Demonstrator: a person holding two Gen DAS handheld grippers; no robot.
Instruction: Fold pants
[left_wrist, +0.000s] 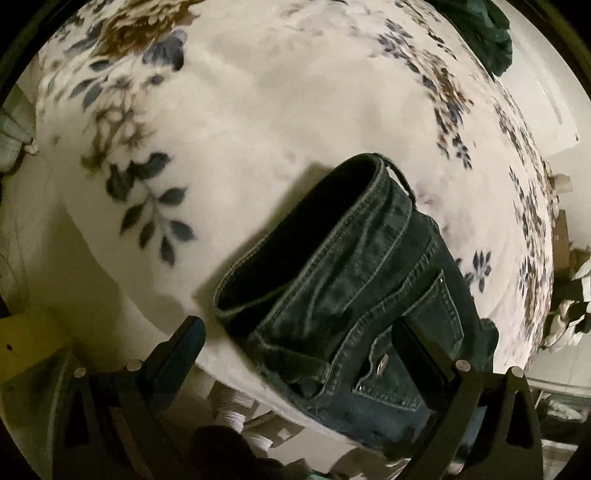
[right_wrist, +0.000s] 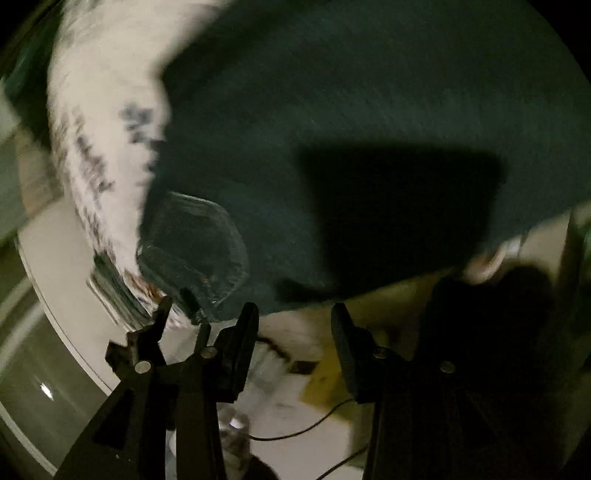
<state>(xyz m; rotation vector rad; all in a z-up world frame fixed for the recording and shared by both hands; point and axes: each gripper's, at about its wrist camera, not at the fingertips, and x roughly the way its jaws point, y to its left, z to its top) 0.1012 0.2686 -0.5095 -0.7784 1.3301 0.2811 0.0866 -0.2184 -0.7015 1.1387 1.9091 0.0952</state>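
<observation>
Dark blue jeans lie on a white floral blanket, waistband open toward the upper left, a back pocket with a metal button near the lower right. My left gripper is open, its fingers wide apart, with the waistband corner between them; the right finger lies on the pocket. In the blurred right wrist view, the jeans fill the upper frame, with a back pocket at the lower left. My right gripper is open and empty just below the jeans' edge.
A dark green garment lies at the blanket's far right corner. The bed edge runs just under the left gripper. Floor with a cable and clutter shows below the right gripper. White floral blanket shows at left.
</observation>
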